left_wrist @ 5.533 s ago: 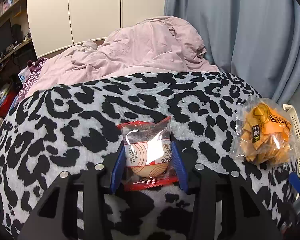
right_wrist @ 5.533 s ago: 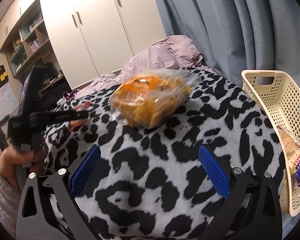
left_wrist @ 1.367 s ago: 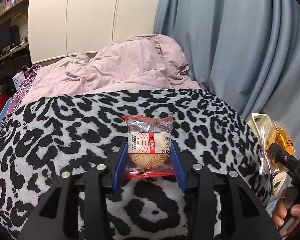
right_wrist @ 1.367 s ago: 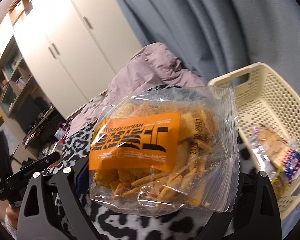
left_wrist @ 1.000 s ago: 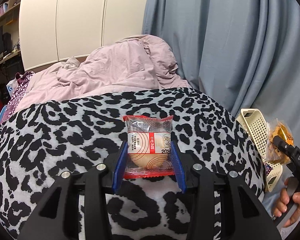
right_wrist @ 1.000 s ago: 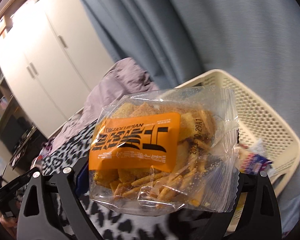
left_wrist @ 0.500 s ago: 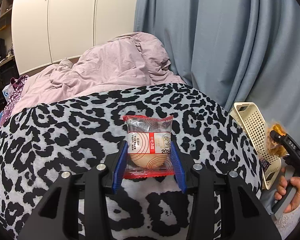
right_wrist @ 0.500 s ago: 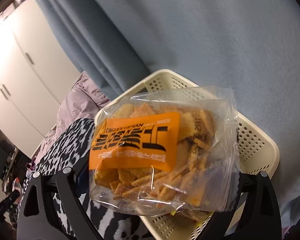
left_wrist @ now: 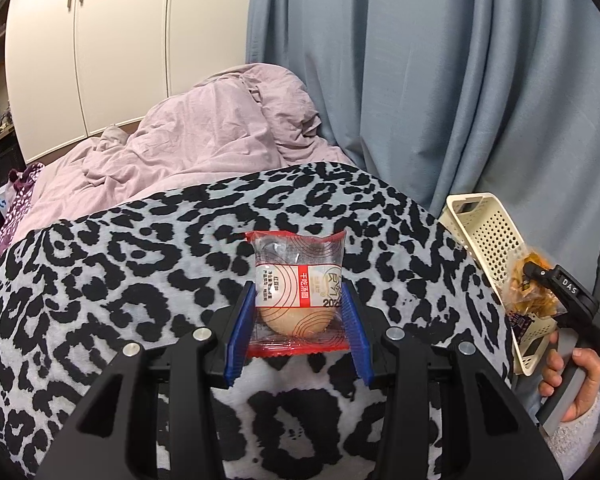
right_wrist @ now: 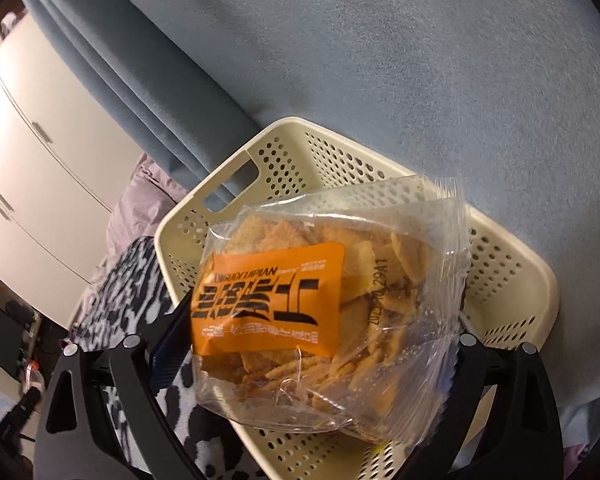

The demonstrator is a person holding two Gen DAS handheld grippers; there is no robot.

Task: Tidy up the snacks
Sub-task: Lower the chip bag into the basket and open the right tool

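Left gripper (left_wrist: 298, 330) clamps red-edged bun packet (left_wrist: 297, 294) between blue pads, held above leopard-print blanket (left_wrist: 140, 264). Cream perforated basket (left_wrist: 488, 236) at blanket's right edge, before blue curtain (left_wrist: 440, 80); pink duvet (left_wrist: 188, 140) behind.

Right gripper (right_wrist: 312, 344) grips clear chip bag (right_wrist: 328, 292) with orange label, held over basket (right_wrist: 292, 160). Bag hides most of basket interior; white wardrobe (right_wrist: 32, 160) at left.

A home bedroom, it seems: a rumpled pink duvet (left_wrist: 204, 136) lies on the bed, white wardrobes (left_wrist: 100, 40) behind it, blue curtains (left_wrist: 440, 80) beside it
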